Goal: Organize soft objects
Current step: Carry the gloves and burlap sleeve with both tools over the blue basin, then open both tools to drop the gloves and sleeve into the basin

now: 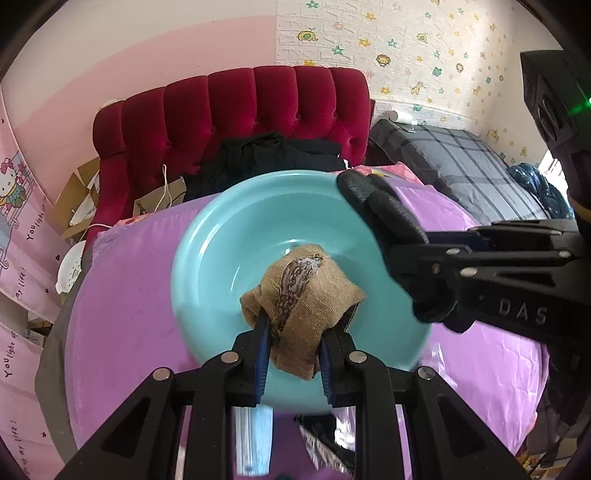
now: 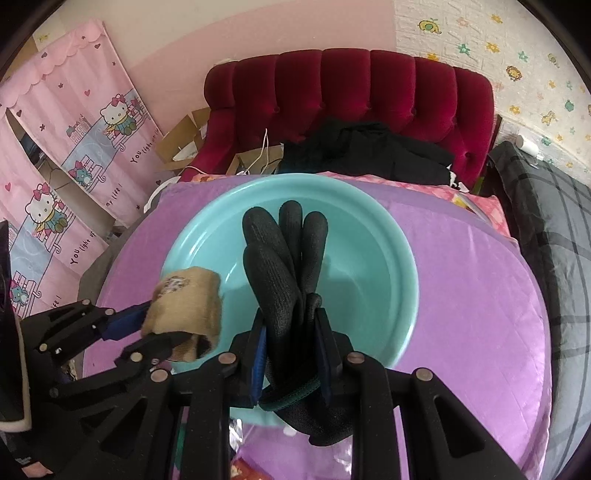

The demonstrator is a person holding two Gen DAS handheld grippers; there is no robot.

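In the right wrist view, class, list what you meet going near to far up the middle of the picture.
black glove clamped in the right gripper → teal basin → black clothes → red headboard → pink wall

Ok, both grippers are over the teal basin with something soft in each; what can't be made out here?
- Left wrist view: the beige sock is bunched; the left gripper covers its lower end.
- Right wrist view: the black gloves' cuffs are hidden by the right gripper; their count is unclear.
- Both views: the teal basin's near rim is covered by the grippers.
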